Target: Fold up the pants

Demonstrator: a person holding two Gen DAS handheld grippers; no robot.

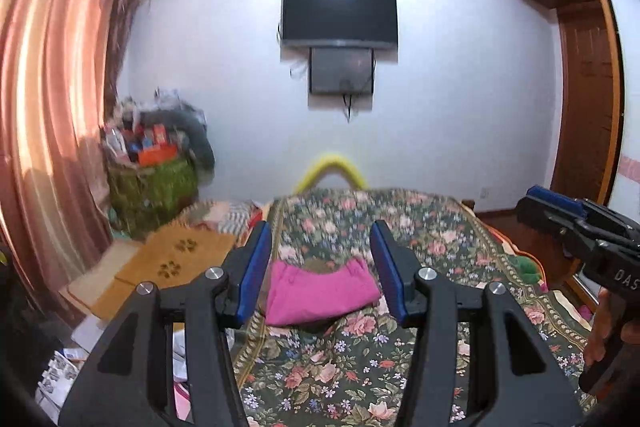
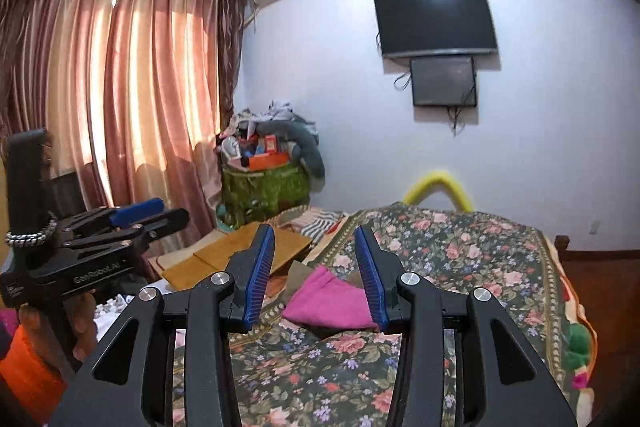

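Left tongs (image 1: 320,267): jaws spread wide, holding nothing, raised above the bed. Right tongs (image 2: 316,271): jaws equally wide apart, empty, held level just beside the left pair. Pink pants (image 1: 320,293): folded into a compact bundle, lying ahead of both tongs, seen through the gap of each, untouched. Floral bedspread (image 1: 432,227): beneath pants and tongs. Television (image 1: 340,17): on wall straight beyond. Curtains (image 2: 120,87): far left. Green basket (image 2: 264,191): left of bed, heaped.
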